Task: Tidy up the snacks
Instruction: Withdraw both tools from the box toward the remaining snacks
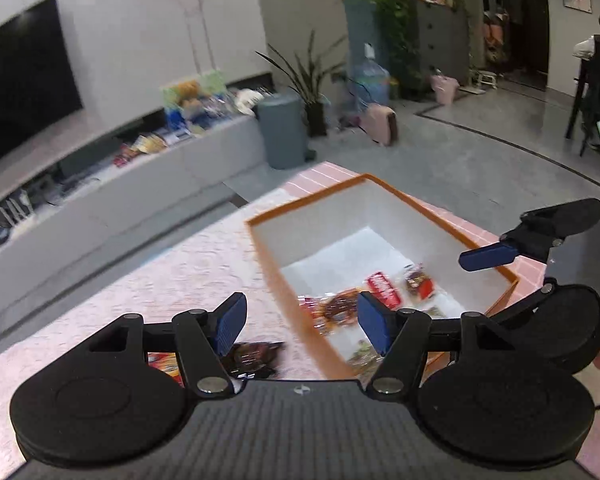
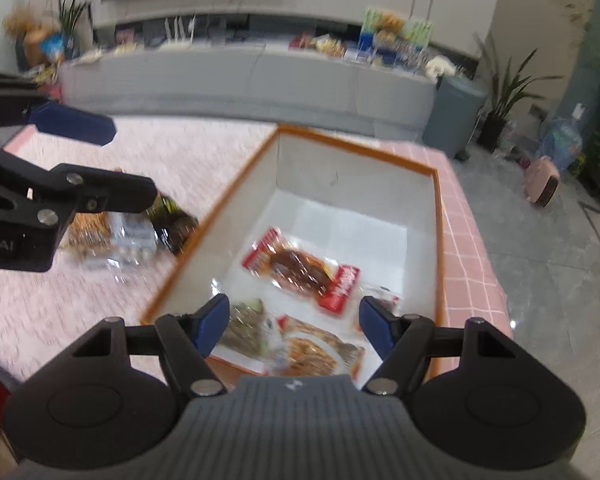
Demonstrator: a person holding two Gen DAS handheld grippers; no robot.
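An orange-rimmed white box (image 1: 364, 178) (image 2: 436, 216) stands on the pink table. Several snack packs lie on its floor, among them a red-ended meat pack (image 2: 304, 274) (image 1: 384, 290) and a flat pack of brown food (image 2: 312, 354). More packs lie on the table left of the box: a dark one (image 2: 176, 224) (image 1: 252, 356) and a clear one (image 2: 124, 240). My left gripper (image 1: 302, 322) is open and empty above the box's near left rim. My right gripper (image 2: 294, 322) is open and empty above the box's near end. Each gripper shows at the edge of the other's view.
A pink cloth (image 1: 160, 280) covers the table. Beyond it a long grey TV bench (image 2: 260, 76) carries more packets. A grey bin (image 1: 282, 132), potted plants (image 1: 312, 80) and a pink bag (image 1: 380, 124) stand on the floor.
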